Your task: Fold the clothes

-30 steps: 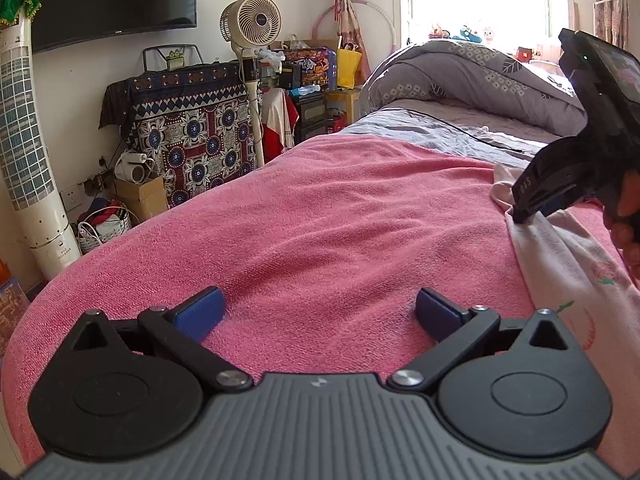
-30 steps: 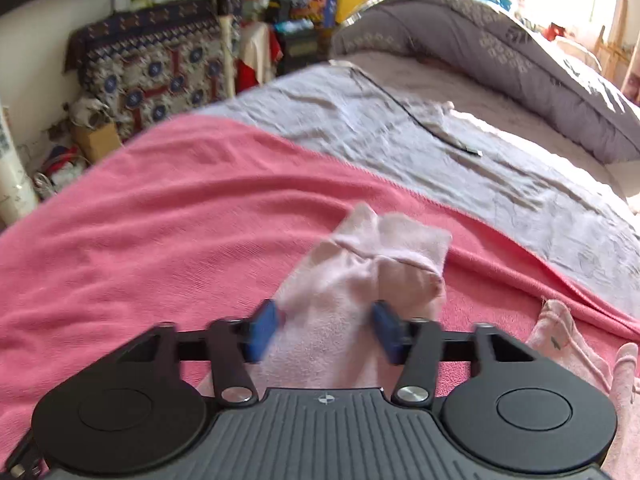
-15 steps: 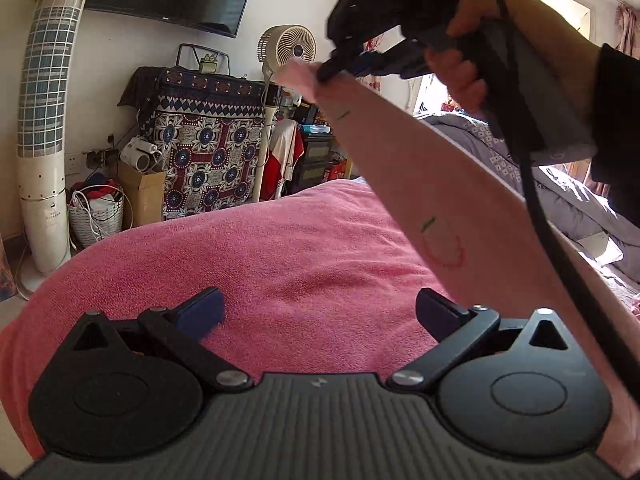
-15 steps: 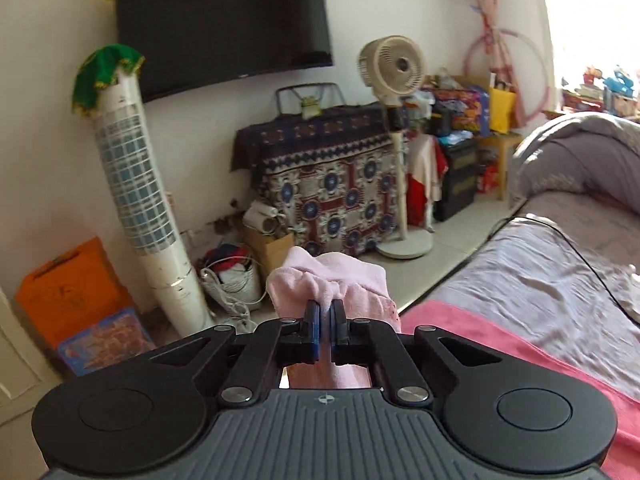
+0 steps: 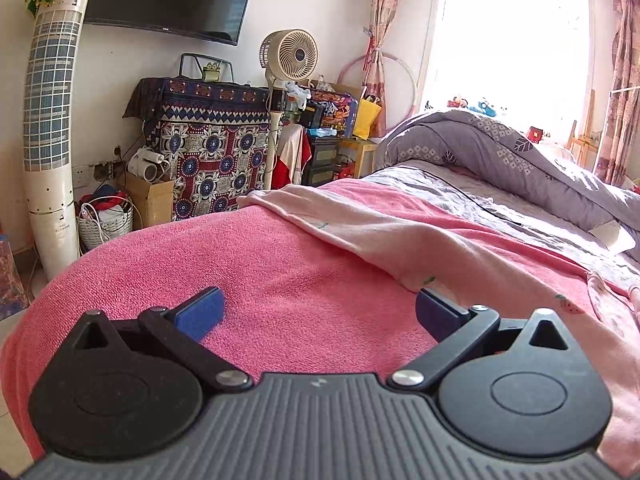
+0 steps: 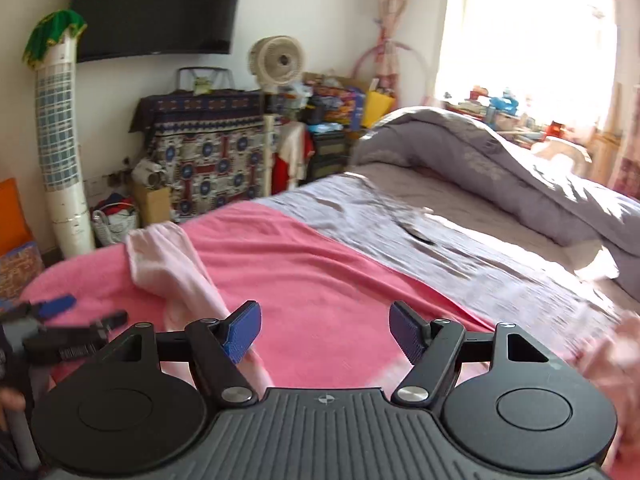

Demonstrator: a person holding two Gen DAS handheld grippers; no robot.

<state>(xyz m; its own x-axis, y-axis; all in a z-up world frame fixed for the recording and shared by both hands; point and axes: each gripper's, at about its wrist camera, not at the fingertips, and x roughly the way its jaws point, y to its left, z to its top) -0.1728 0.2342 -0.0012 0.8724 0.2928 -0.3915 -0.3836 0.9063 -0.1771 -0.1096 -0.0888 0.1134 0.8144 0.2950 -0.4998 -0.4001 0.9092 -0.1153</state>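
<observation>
A pale pink garment with small fruit prints [image 5: 380, 232] lies stretched across the pink towel [image 5: 280, 264] on the bed, one leg or sleeve reaching toward the far left edge. It also shows in the right wrist view [image 6: 172, 264]. My left gripper [image 5: 318, 312] is open and empty, low over the towel, its right fingertip beside the garment's edge. My right gripper [image 6: 325, 330] is open and empty above the towel, the garment's strip running under its left finger. The left gripper also shows in the right wrist view [image 6: 80, 316], at the far left.
A grey sheet [image 5: 480, 204] with a black cable [image 5: 472, 196] and a bunched grey duvet [image 5: 520, 160] lie beyond the towel. More pink clothing [image 6: 616, 356] sits at the right. A fan [image 5: 290, 56], tower cooler [image 5: 50, 140] and covered cabinet [image 5: 212, 152] stand past the bed's left edge.
My right gripper had lifted the garment's end high and was shut on it; now it has opened and let go, and the garment lies spread leftward across the towel. The left gripper stayed open.
</observation>
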